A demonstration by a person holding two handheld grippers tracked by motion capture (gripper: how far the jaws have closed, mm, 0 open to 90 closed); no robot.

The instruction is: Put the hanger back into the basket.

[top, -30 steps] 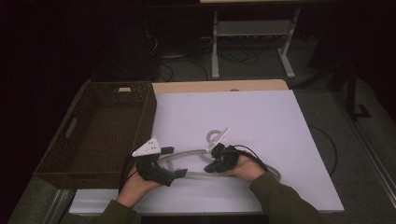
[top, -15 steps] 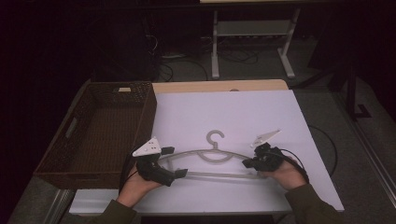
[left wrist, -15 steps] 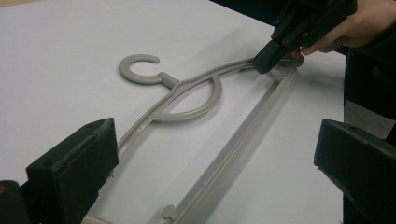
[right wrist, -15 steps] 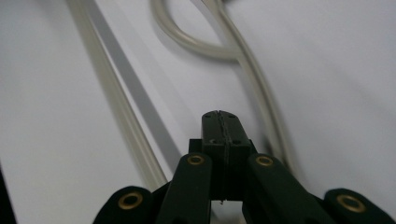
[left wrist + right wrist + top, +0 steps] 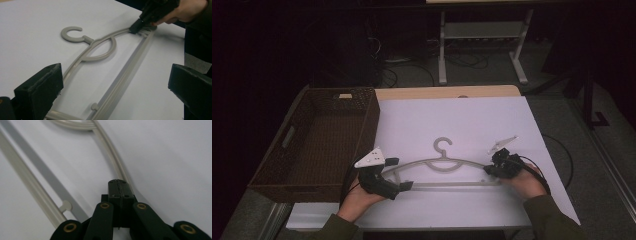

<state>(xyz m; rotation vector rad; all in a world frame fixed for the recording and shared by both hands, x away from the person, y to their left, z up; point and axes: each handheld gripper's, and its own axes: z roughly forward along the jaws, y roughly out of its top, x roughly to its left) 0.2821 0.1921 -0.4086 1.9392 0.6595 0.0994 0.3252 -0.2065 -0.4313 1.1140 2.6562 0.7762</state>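
High view: a grey hanger point(image 5: 439, 167) lies flat on the white sheet point(image 5: 462, 120), hook toward 12 o'clock, bar toward 6. At 9 o'clock from the sheet a brown wicker basket point(image 5: 282, 165) stands against its edge; nothing can be made out inside it, though its floor is dark.

At the hanger's 9 o'clock end is the left gripper point(image 5: 398, 174), released: in the left gripper view its black jaws stand wide apart, one on each side of that end, with the hanger's arm and bar running between them and the pads off the plastic.

At the 3 o'clock end, the right gripper point(image 5: 488, 169) is clenched. In the right gripper view its pads point(image 5: 117, 188) meet flat together with their tip resting on the hanger's curved arm; whether any plastic is pinched between them cannot be told.
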